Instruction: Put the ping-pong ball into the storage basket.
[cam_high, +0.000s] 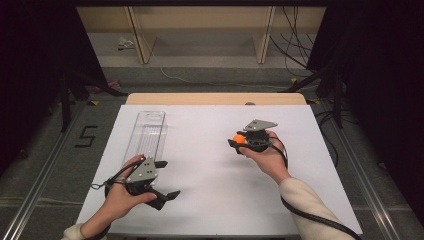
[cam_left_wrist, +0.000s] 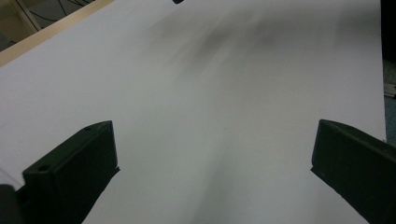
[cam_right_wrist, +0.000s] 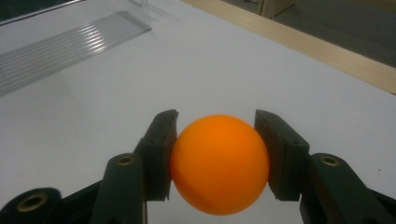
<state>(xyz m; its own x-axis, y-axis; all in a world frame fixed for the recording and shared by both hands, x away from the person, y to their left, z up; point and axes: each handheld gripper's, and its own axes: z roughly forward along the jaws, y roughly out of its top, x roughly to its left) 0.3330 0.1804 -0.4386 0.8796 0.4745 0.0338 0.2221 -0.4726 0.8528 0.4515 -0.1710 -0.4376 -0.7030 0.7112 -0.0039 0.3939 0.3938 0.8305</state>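
An orange ball (cam_right_wrist: 219, 163) sits squeezed between the two black jaws of my right gripper (cam_right_wrist: 216, 156), which is shut on it. From above, the ball (cam_high: 239, 139) shows as a small orange spot at the tip of that gripper (cam_high: 239, 141), right of the table's middle. A clear plastic tray (cam_high: 145, 136) lies lengthwise on the left of the white table (cam_high: 215, 170). My left gripper (cam_high: 165, 180) rests near the tray's near end with its jaws spread wide and nothing between them. The left gripper view has both jaws far apart over bare white surface (cam_left_wrist: 210, 121).
The table's wooden far edge (cam_high: 215, 98) runs behind the white sheet. The tray's ribbed floor (cam_right_wrist: 56, 51) lies at the upper left of the right gripper view. Cables (cam_high: 320, 220) trail from both grippers toward the person. Dark stands flank the table on both sides.
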